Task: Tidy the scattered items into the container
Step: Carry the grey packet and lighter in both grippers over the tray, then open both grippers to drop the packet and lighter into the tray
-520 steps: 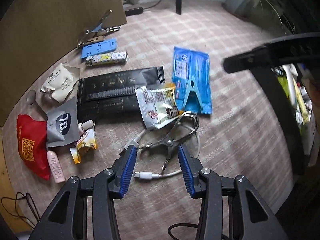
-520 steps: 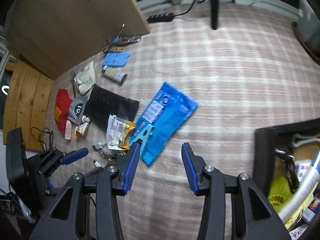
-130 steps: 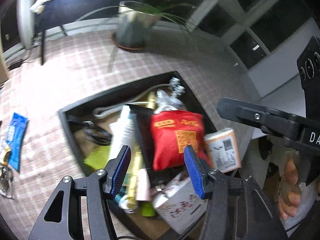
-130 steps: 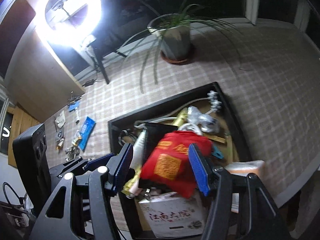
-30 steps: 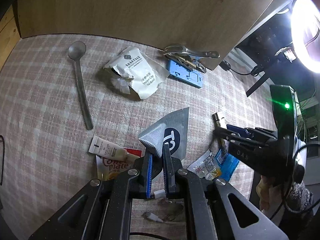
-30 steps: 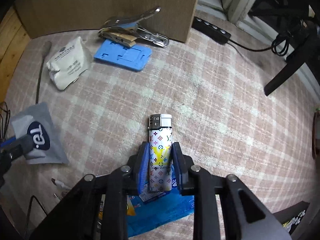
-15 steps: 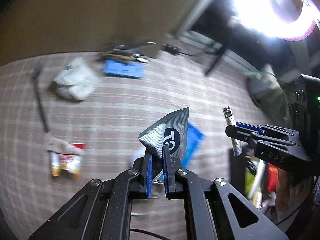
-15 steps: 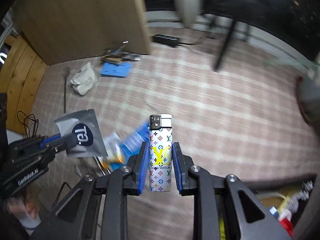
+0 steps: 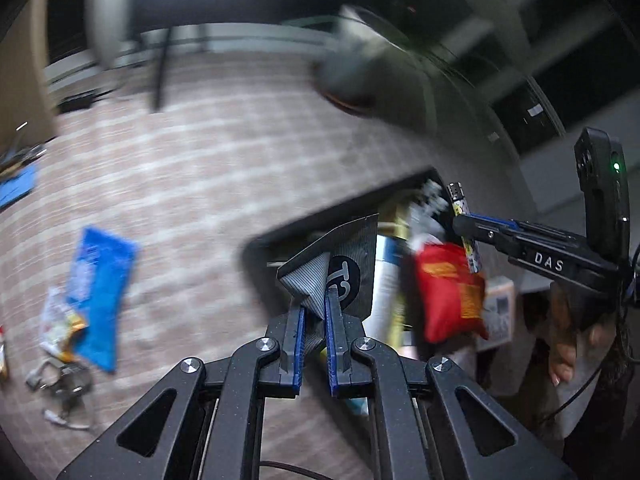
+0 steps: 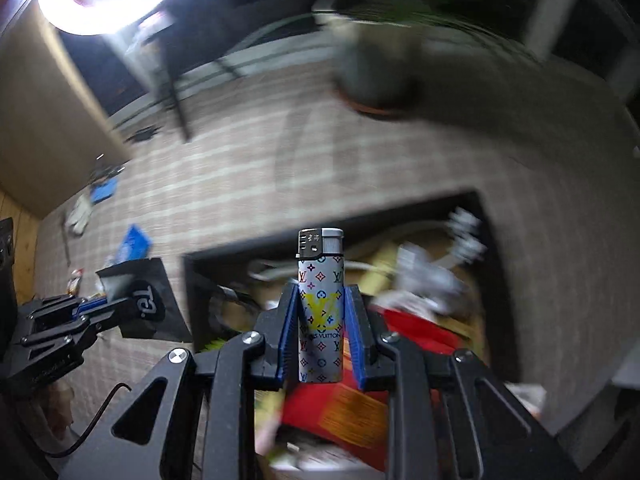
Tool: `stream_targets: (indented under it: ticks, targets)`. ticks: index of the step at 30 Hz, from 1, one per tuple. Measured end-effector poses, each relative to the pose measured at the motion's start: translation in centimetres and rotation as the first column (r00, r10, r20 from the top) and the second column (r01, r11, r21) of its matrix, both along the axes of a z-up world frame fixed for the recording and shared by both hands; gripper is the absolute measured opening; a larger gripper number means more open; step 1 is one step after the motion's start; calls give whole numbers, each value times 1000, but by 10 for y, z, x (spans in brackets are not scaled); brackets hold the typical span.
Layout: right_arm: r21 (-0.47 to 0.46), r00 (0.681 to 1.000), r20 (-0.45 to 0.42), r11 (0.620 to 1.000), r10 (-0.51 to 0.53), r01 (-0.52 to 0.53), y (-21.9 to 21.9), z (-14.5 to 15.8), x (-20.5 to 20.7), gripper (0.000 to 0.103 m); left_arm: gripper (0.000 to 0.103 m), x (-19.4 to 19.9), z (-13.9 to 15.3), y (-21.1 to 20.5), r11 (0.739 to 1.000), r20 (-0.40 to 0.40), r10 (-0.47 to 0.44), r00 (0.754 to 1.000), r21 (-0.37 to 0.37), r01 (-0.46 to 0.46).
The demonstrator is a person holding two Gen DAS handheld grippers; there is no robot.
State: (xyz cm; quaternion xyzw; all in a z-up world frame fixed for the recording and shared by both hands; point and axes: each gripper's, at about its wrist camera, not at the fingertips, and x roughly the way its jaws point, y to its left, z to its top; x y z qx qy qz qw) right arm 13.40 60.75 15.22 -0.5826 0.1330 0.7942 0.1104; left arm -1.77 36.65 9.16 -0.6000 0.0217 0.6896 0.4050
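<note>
Two tools loaded, left tool (image 9: 314, 300) pinching grey sachet (image 9: 340, 268), right tool (image 10: 320, 320) clamping lighter (image 10: 320, 300)

Two grippers up: the left gripper (image 9: 316, 312) with one grey sachet (image 9: 340, 268), the right gripper (image 10: 320, 320) with one patterned lighter (image 10: 320, 308). One black container (image 10: 192, 280), one red packet (image 9: 448, 292) inside. At nine o'clock, one blue packet (image 9: 98, 276). One plant pot (image 10: 372, 64) at twelve.

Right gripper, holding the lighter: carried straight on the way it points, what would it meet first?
Probably the clutter in the black container, likely the red packet beneath the lighter that the right gripper holds; blur leaves depth uncertain.
</note>
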Motion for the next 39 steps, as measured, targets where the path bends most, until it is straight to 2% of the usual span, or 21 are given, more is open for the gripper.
stream_targets:
  ticks: [3, 4, 9, 12, 13, 15, 17, 28, 34, 39]
  targets:
    - [2, 998, -2, 998, -62, 62, -4, -39, 10, 23, 8, 17, 3, 30, 998, -18, -64, 998, -9, 63]
    - [3, 997, -2, 997, -77, 77, -1, -43, 15, 23, 8, 20, 4, 37, 997, -23, -79, 997, -12, 79]
    - [14, 988, -3, 988, -152, 152, 31, -40, 45, 23, 8, 27, 2, 58, 992, -30, -121, 992, -32, 120]
    - [20, 985, 9, 985, -170, 170, 36, -49, 48, 23, 9, 33, 2, 66, 990, -40, -140, 989, -39, 139]
    - [20, 986, 14, 986, -167, 166, 36, -52, 49, 23, 10, 35, 2, 69, 987, -38, -157, 987, -38, 156]
    - [17, 985, 26, 985, -170, 169, 38, -55, 51, 27, 21, 39, 2, 71, 984, -30, -175, 984, -49, 174]
    - [15, 985, 21, 985, -170, 170, 37, -53, 52, 34, 23, 40, 7, 68, 986, -66, -162, 985, -52, 159]
    - [26, 994, -19, 994, -108, 109, 3, -34, 34, 35, 23, 15, 4, 27, 994, -96, -60, 993, -98, 51]
    - [7, 1000, -13, 1000, -7, 7, -41, -43, 4, 36, 23, -23, -8, -29, 987, -97, 67, 993, -140, -80]
    - [-31, 995, -7, 994, 103, -103, -86, -50, -30, 36, 23, -51, -16, -81, 968, -101, 174, 979, -167, -189]
